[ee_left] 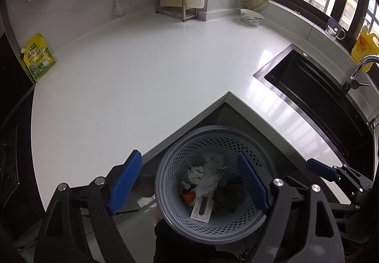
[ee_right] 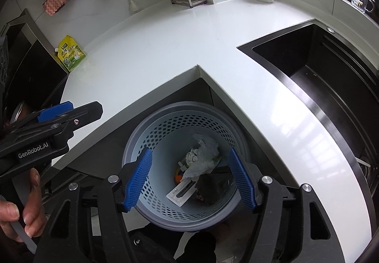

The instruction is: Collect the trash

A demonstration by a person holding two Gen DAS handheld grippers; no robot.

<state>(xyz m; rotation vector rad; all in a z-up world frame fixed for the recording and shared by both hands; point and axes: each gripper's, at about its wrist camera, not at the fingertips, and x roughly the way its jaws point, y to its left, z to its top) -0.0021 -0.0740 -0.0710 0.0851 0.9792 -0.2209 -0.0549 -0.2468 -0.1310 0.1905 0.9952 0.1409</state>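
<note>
White L-shaped countertop [ee_left: 146, 78] — yellow pouch [ee_left: 39, 59], patterned bowl [ee_left: 251, 16], metal rack [ee_left: 174, 2]

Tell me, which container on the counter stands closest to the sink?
The yellow oil jug, right behind the faucet. The bowl and green-yellow pouch stand farther off.

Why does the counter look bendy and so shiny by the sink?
Right wrist view: the fisheye lens curves the white counter, and window light glares in a bright patch beside the sink. Left wrist view: same bending, a softer glare streak on the counter, and dark rounded corners.
</note>
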